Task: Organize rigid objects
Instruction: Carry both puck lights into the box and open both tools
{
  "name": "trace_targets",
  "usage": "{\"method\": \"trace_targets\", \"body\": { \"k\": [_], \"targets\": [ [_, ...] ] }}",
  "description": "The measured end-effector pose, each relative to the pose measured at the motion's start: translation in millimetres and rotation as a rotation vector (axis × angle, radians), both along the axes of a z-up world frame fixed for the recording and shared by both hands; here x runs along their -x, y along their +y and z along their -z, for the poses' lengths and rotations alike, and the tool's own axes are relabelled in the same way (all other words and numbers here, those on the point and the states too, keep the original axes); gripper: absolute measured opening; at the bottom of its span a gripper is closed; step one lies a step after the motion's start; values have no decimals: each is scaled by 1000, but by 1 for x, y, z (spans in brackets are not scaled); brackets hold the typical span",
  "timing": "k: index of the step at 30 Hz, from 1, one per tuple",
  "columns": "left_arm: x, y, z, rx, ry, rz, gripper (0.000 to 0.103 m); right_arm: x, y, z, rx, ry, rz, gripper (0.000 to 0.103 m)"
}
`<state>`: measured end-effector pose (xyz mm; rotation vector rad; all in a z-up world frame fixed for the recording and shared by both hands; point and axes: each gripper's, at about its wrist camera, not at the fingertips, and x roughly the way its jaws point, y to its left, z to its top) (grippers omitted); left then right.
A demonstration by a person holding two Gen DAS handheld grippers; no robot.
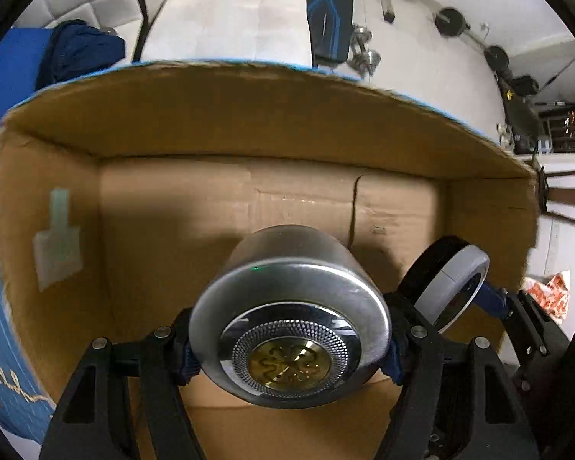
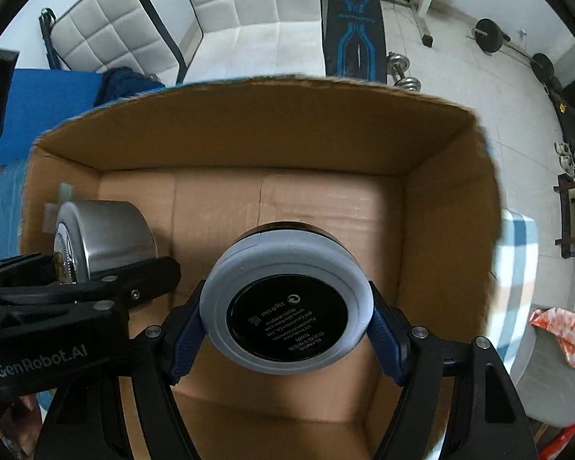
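Observation:
My left gripper is shut on a silver metal tin with a gold centre, held over the open cardboard box. My right gripper is shut on a round grey compact with a black labelled base, also held over the box. In the left wrist view the compact shows at the right, beside the tin. In the right wrist view the tin and the left gripper show at the left. The box floor under both looks bare.
A taped white tag sticks to the box's left inner wall. White cushioned seats, a blue mat, a weight bench and dumbbells lie beyond the box. An orange-white cloth lies to the right.

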<state>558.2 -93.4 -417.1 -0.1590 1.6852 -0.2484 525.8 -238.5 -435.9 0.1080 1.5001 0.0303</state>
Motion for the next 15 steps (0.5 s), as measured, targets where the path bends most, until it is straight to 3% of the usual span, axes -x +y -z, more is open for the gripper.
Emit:
{"method": "trace_targets", "body": {
  "k": [6,15],
  "targets": [
    [-13,-7,27,-59,50,22,69,-21,3,31,6,60,-24,77],
    [-15,-16,31,-130,61,34,71,-33,-2,58,38,113,-57,77]
  ]
}}
